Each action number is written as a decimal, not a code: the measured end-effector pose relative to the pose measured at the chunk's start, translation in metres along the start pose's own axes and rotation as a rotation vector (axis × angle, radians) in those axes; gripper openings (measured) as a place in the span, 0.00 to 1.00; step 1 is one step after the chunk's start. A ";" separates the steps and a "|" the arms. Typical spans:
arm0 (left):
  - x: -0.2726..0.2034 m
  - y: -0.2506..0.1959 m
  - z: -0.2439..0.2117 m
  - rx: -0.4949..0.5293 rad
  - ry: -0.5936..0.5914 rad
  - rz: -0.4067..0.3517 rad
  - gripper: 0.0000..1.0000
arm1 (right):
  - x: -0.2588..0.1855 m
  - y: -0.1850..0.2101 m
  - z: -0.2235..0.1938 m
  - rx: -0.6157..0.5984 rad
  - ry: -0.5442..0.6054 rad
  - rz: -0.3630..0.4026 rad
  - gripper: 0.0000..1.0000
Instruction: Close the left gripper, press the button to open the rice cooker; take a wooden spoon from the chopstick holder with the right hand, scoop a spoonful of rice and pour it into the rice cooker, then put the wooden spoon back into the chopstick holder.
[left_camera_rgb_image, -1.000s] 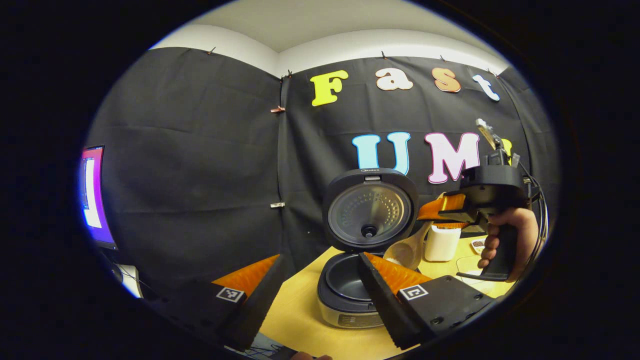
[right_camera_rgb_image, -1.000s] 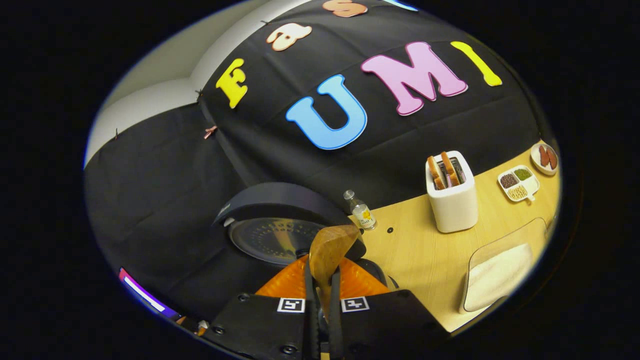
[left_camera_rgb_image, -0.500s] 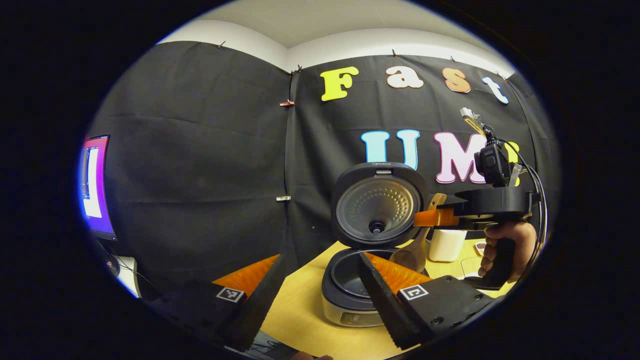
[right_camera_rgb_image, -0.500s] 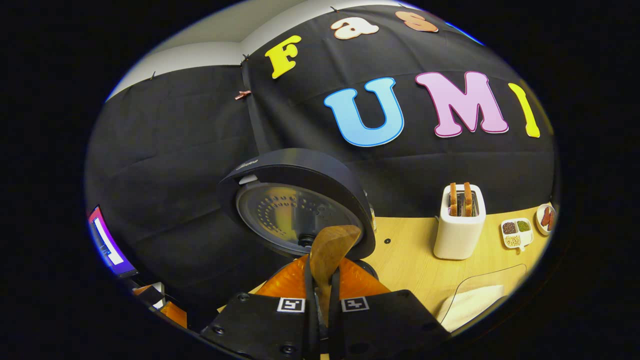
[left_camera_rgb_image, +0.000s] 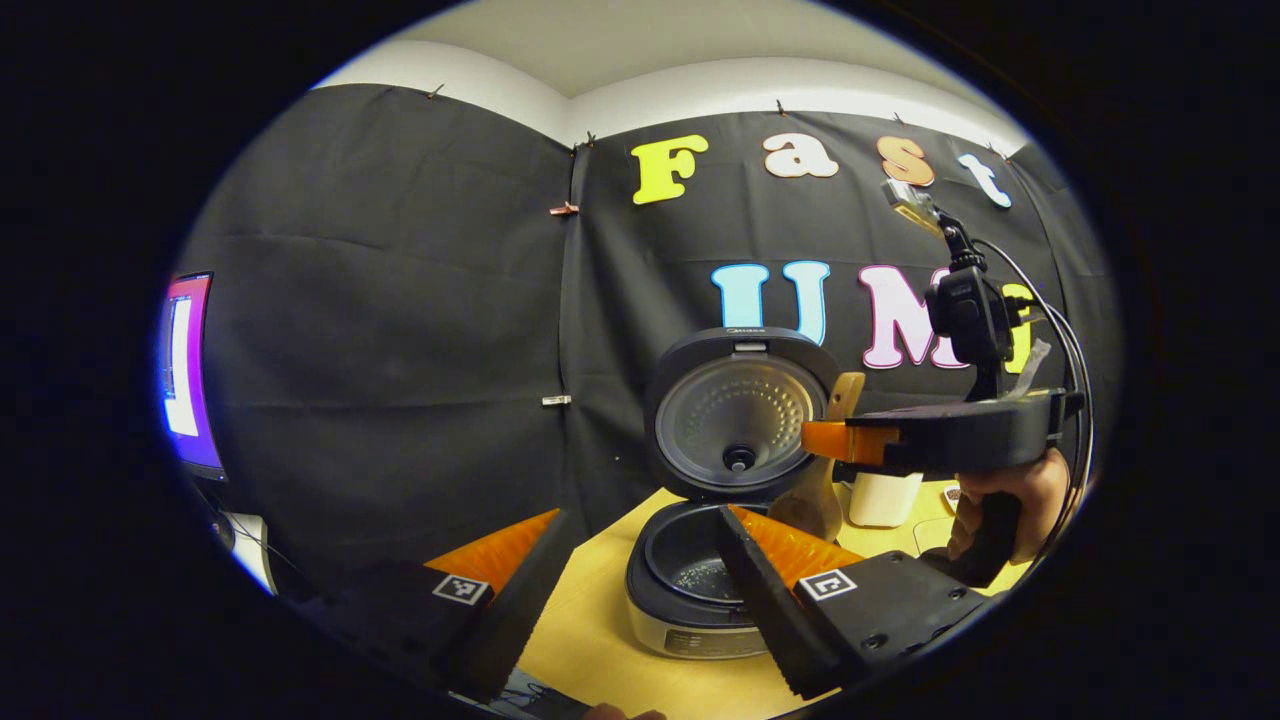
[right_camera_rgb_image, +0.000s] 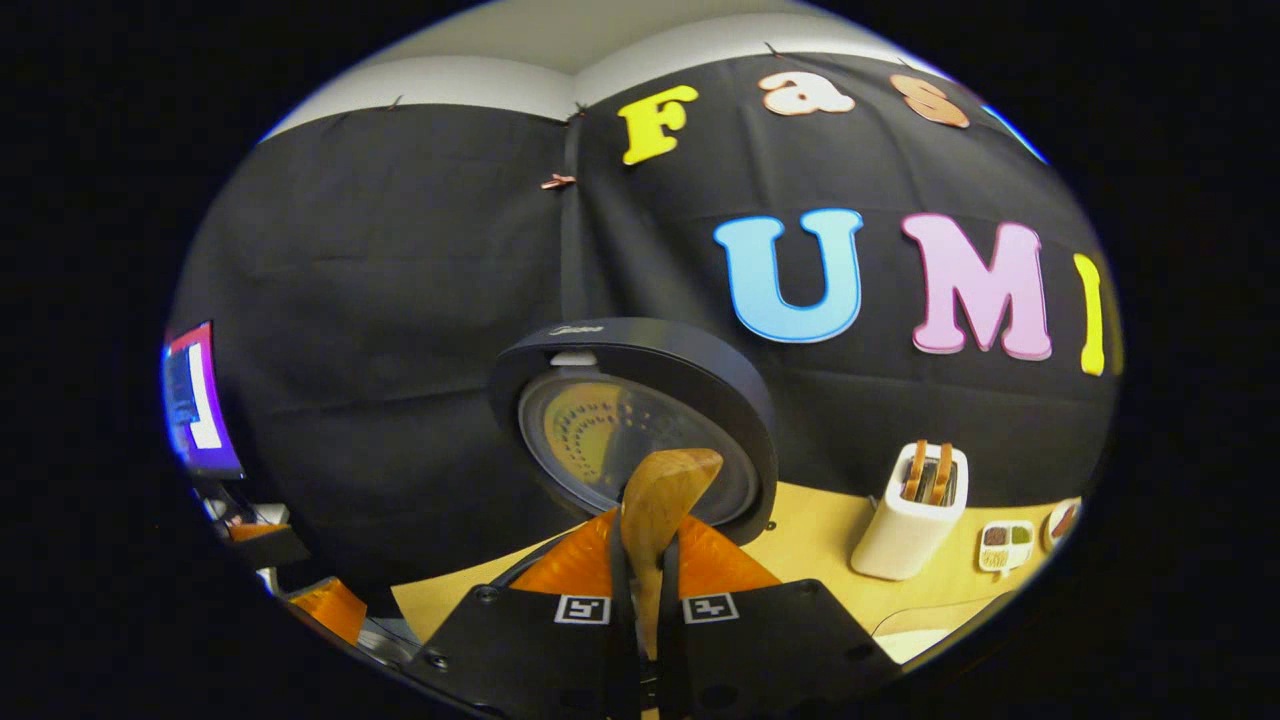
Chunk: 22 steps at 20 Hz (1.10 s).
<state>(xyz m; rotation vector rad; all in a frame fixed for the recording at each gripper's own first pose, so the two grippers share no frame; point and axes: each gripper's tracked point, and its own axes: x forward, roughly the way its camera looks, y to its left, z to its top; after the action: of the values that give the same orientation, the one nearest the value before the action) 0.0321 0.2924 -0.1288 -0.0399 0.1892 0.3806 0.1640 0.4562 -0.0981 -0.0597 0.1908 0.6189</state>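
The rice cooker (left_camera_rgb_image: 690, 610) stands open on the wooden table, its lid (left_camera_rgb_image: 738, 415) upright, and a scatter of rice grains (left_camera_rgb_image: 700, 575) lies in the inner pot. My left gripper (left_camera_rgb_image: 640, 570) is open and empty, its fingers either side of the pot's near rim. In the left gripper view, my right gripper (left_camera_rgb_image: 825, 440) is level, just right of the lid, shut on the wooden spoon (left_camera_rgb_image: 815, 495), whose bowl hangs down beside the pot's right rim. In the right gripper view, the right gripper (right_camera_rgb_image: 640, 570) clamps the spoon (right_camera_rgb_image: 662, 495) in front of the lid (right_camera_rgb_image: 640, 420).
A white toaster (right_camera_rgb_image: 912, 515) with two slices stands right of the cooker, also seen in the left gripper view as a toaster (left_camera_rgb_image: 885, 497). A small divided dish (right_camera_rgb_image: 1005, 545) lies beyond it. A lit monitor (left_camera_rgb_image: 185, 370) glows at far left. A hand (left_camera_rgb_image: 1010, 495) holds the right gripper.
The right gripper rolled to level and swung toward the lid, turning the spoon's bowl downward. Rice grains now lie in the pot. My left gripper barely moved.
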 end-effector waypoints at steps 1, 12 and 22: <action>0.000 -0.001 0.000 -0.001 0.001 -0.001 0.97 | -0.002 0.002 -0.001 -0.031 -0.007 0.006 0.11; -0.002 -0.007 0.000 0.000 0.004 -0.001 0.97 | -0.010 0.002 0.002 -0.144 -0.062 0.025 0.11; -0.003 -0.016 0.004 0.017 -0.003 -0.001 0.97 | -0.024 -0.014 0.010 0.001 -0.079 0.028 0.11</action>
<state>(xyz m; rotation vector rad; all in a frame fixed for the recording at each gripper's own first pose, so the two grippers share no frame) 0.0361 0.2768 -0.1240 -0.0226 0.1891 0.3776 0.1547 0.4318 -0.0831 -0.0315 0.1156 0.6482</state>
